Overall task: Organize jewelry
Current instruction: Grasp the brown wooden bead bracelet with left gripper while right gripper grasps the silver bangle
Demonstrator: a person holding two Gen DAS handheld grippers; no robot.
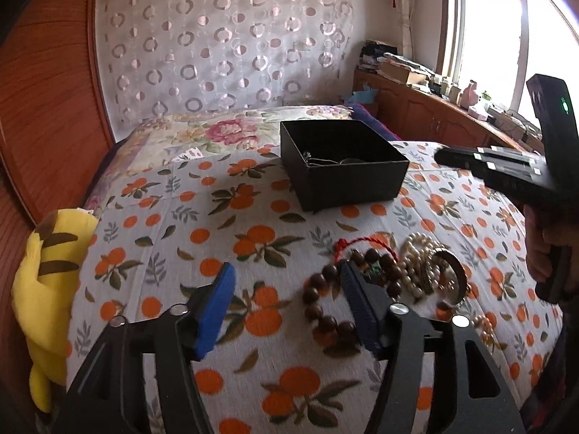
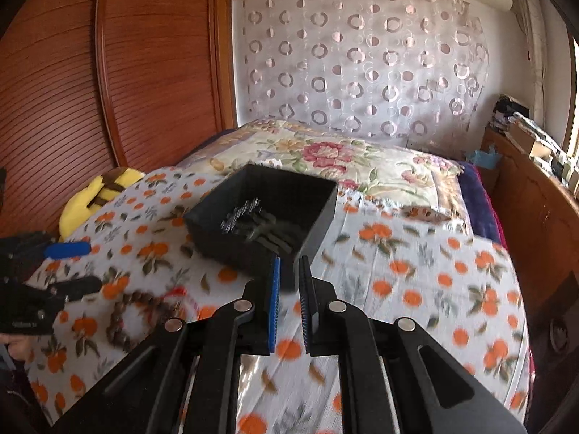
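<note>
Left wrist alone shows pearls (image 1: 419,264) beside its open fingers (image 1: 286,285); right fingers (image 2: 289,282) nearly closed, empty.

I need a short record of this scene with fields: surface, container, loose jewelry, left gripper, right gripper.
surface: bedspread with orange print
container: black box, open, some jewelry already inside
loose jewelry: wooden bead bracelet, pearl necklace, bangle, piled together beside the box
left gripper: left gripper open, empty, by the wooden beads
right gripper: right gripper nearly shut, empty, near the box
</note>
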